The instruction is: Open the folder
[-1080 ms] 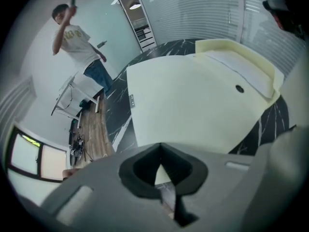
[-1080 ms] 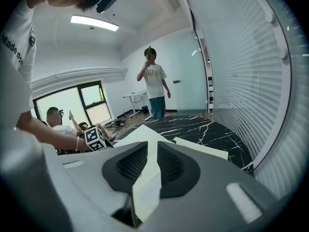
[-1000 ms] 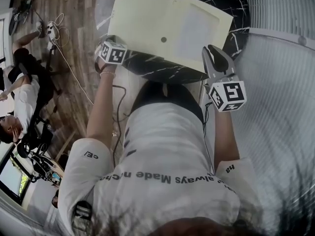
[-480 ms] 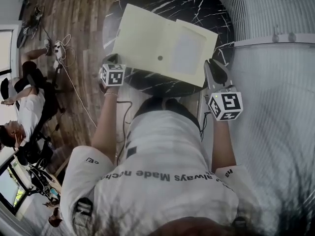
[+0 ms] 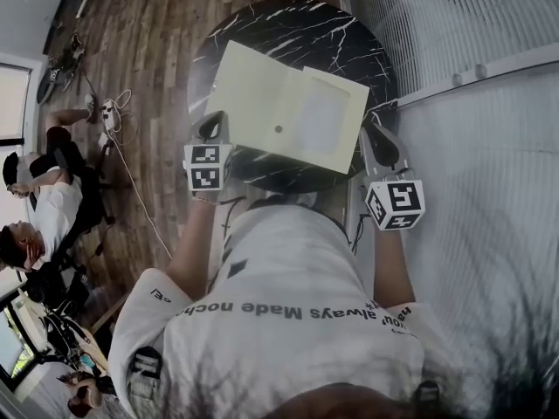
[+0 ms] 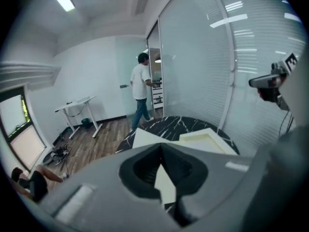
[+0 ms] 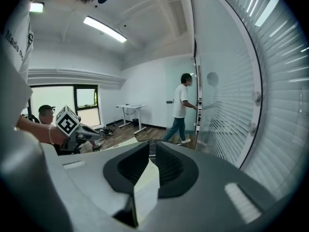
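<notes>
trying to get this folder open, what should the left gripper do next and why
Probably lower the left gripper to the near left corner of the folder and part its jaws there: the folder lies closed and flat on the table, and the gripper hangs off it, jaws together, holding nothing.

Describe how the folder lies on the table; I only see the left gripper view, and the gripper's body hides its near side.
Observer: The folder lies flat and askew, its near right corner close to the rim of the table.
Operator: Place my gripper against it.
Observer: The left gripper is at the folder's near left corner.
Operator: Name any fastener.
Observer: A small dark round spot sits near the folder's middle; whether it is a snap I cannot tell.
</notes>
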Demonstrator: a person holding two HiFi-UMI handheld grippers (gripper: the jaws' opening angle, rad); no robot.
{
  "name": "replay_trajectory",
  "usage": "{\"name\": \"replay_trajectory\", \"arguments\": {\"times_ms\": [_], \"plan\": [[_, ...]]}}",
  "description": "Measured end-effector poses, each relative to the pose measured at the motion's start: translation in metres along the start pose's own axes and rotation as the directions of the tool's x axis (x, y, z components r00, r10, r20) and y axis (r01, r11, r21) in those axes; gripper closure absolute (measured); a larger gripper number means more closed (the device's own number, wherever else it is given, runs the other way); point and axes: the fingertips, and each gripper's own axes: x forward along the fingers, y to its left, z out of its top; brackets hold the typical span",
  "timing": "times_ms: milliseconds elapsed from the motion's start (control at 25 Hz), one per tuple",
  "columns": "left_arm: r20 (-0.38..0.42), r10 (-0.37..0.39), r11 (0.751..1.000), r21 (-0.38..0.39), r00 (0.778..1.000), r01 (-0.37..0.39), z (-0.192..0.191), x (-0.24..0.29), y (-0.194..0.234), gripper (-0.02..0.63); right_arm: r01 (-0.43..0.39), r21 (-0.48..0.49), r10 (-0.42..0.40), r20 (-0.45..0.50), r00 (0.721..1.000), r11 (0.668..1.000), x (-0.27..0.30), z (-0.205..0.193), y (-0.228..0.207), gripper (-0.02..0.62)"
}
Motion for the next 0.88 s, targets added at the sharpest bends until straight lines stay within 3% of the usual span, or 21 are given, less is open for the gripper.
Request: {"name": "replay_trajectory", "arguments": {"times_ms": [280,640,880], "plan": [[0.172,-0.155,0.988,0.02,0.973,0.153,0.072,-0.034,-0.067,0.604,-0.007,-0.044,0.009,0.048,0.999,0.999,-0.021,0.038,0.012,0.552],[0.343,-0.268,0.961,0.034,0.9,0.273,0.144,-0.068,-0.125,0.604,-0.037,-0.108,0.049,0.108,0.993,0.993,-0.042,0.078,0.041,0.552],[0.458,-0.318,0.936,0.013,0.83,0.351,0.181,-0.091,-0.154,0.604,-0.032,-0.1,0.044,0.129,0.991,0.994,-0.046,0.09,0.047,0.552]]}}
